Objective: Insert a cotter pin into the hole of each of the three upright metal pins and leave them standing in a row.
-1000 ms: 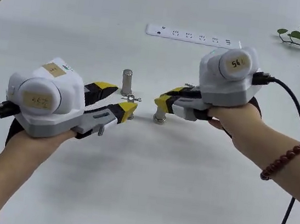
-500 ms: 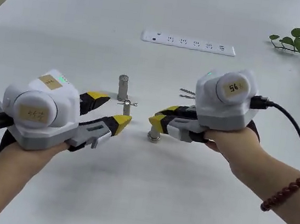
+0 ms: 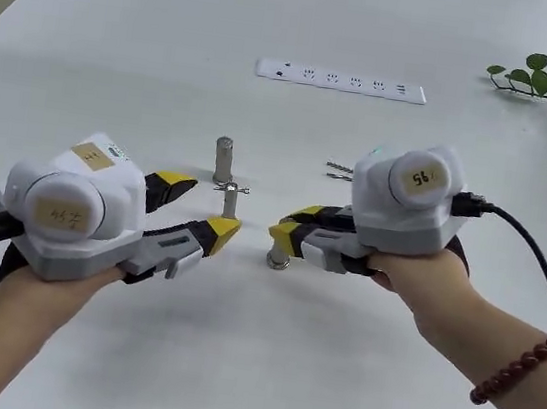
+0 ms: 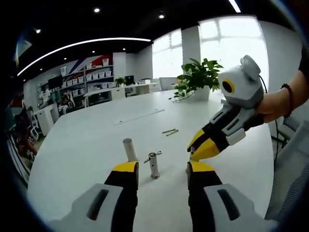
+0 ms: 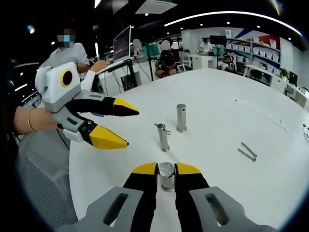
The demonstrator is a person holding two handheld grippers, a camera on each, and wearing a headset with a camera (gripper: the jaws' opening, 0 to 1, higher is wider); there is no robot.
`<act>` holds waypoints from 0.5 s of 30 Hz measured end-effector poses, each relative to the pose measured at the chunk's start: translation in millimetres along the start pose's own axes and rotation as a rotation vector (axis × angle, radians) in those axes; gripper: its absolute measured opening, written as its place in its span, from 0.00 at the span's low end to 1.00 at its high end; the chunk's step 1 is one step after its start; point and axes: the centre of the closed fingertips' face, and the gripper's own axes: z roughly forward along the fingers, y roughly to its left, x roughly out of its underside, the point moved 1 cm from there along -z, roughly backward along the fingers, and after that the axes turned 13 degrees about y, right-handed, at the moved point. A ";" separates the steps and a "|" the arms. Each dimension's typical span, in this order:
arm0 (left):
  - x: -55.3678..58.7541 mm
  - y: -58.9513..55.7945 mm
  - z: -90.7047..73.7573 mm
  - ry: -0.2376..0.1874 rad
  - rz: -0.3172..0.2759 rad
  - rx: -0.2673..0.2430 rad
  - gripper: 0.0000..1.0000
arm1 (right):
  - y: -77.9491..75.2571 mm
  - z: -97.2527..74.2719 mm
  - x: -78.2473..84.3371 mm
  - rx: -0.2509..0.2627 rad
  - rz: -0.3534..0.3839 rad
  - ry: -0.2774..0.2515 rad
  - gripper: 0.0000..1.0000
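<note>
Steel cylindrical pin point(image 5: 166, 180) in right gripper point(image 5: 166, 169) (clamped), left gripper point(image 4: 163, 167) — splayed.

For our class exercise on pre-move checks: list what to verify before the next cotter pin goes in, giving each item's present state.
1. Right gripper clamps the nearest metal pin: ok.
2. That pin stands upright: ok.
3. Left gripper open and empty: ok.
4. Middle metal pin carries its cotter pin: ok.
5. Spare cotter pins available: ok.
6. Clamped pin's hole faces the left gripper: cannot tell.

White table point(image 3: 233, 361) in a bright office (shelves point(image 4: 89, 75) behind).
</note>
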 end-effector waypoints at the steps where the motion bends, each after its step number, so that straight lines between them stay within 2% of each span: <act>1: 0.4 -0.4 -0.1 0.001 0.002 0.000 0.39 | 0.2 -0.2 0.1 0.002 -0.003 0.000 0.08; 5: 0.7 -2.9 -0.8 0.001 0.003 0.005 0.41 | 2.0 -0.3 0.7 0.004 -0.013 -0.004 0.08; 12: -1.0 -4.9 -2.0 -0.004 0.006 0.006 0.45 | 2.7 -0.4 1.3 -0.004 0.019 -0.008 0.09; 15: -0.7 -5.8 -2.1 -0.002 0.009 0.008 0.47 | 3.6 -1.1 0.0 -0.007 0.022 -0.016 0.14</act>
